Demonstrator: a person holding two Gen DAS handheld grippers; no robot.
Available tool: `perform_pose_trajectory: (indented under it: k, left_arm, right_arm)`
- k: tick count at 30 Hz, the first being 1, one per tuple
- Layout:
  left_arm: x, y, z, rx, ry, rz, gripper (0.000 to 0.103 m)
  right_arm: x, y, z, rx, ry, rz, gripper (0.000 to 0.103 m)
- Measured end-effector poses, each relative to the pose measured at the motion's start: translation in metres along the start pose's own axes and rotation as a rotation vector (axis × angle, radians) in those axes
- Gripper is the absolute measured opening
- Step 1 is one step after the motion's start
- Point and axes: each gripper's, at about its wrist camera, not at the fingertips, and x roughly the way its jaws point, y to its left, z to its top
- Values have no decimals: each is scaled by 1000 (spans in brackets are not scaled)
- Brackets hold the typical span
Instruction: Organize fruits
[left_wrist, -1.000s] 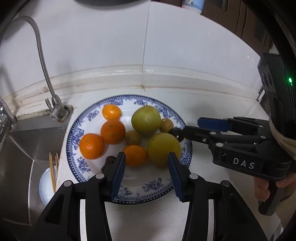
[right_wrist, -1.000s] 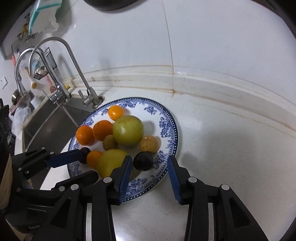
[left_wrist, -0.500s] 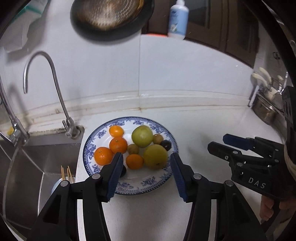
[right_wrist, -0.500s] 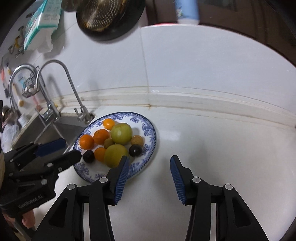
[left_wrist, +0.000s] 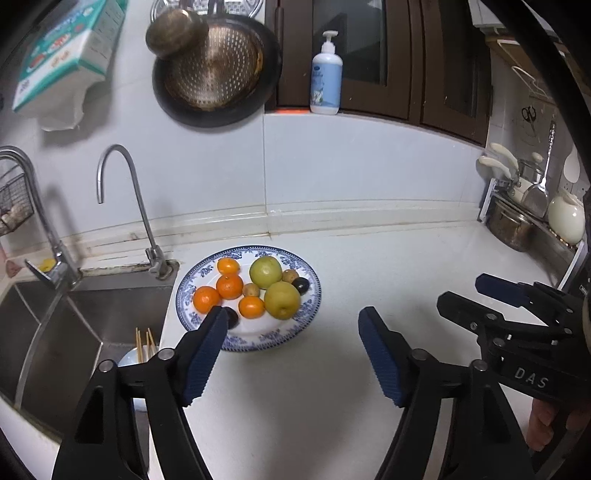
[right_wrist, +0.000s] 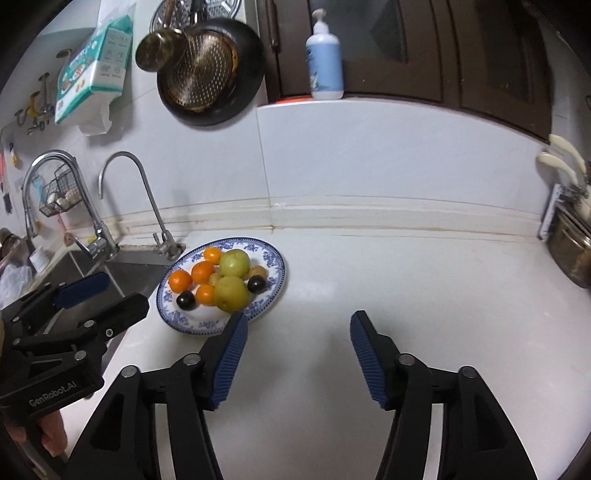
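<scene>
A curved steel tap (left_wrist: 122, 206) is standing at centre left beside the steel sink (left_wrist: 74, 332). A dark pan holding a copper colander (left_wrist: 214, 70) is hanging at upper centre. A white-and-blue pump bottle (left_wrist: 326, 77) is sitting on the ledge to its right. A white table (left_wrist: 388, 266) is filling the middle.

Both wrist cameras look down and forward over the table (left_wrist: 332, 369) toward the tiled wall, from well back; left view sits nearer the sink (left_wrist: 74, 325); both share the fruit plate (right_wrist: 275, 284).
</scene>
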Motion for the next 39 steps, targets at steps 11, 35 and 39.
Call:
perform_pose_trajectory:
  k: [11,35,39]
  left_arm:
    - [-66,-42,-27,0,-67,45,94]
    - [-136,-76,-59,33,-122,84,103]
    - [-142,-77,-62,28,-123,88,103]
  right_arm:
    - [-84,-26,-33,1,-57,-61,79]
    - [-169,-36,-75,-2,-116,-106,86]
    - [-173,-36,-78,-2,-118,-101,86]
